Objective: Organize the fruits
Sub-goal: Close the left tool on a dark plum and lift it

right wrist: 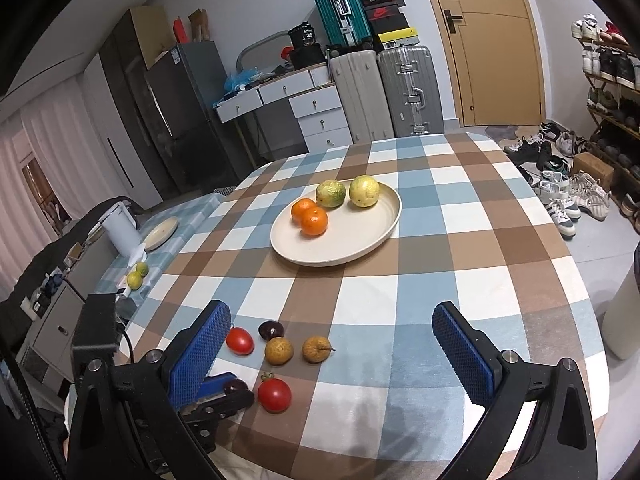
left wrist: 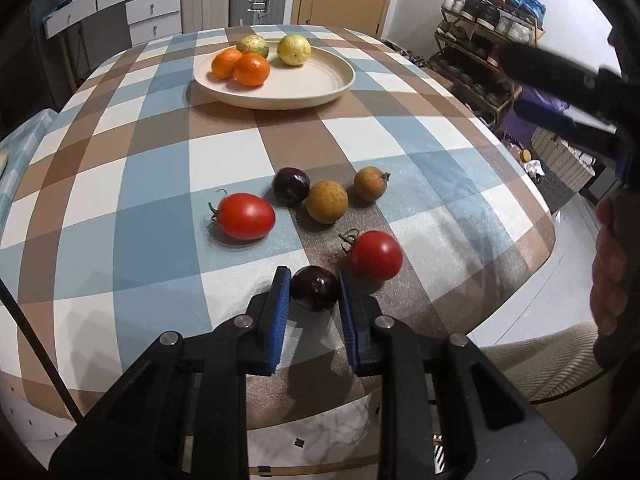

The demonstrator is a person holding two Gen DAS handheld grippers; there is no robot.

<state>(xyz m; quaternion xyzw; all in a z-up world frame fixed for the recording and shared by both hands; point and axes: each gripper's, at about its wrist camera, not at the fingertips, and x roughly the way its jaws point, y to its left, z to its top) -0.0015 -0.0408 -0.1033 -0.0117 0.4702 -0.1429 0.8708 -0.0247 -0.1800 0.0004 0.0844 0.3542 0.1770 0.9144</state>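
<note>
Checked desk [right wrist: 460, 216] in cluttered room. Left tongs [left wrist: 315, 286] clamped on dark plum [left wrist: 315, 289] near the front edge. Right tongs [right wrist: 332, 344] wide, empty.

Between the loose fruit near you and the plate [right wrist: 384, 236] lies a wide stretch of bare checked cloth [right wrist: 420, 280]; you can pass there freely. The near half of the plate is bare, with two oranges [right wrist: 310, 216] and two yellow-green fruits [right wrist: 348, 193] crowding its far side. Around the dark plum [left wrist: 315, 288], a tomato [left wrist: 376, 255] sits just beside on the right.
</note>
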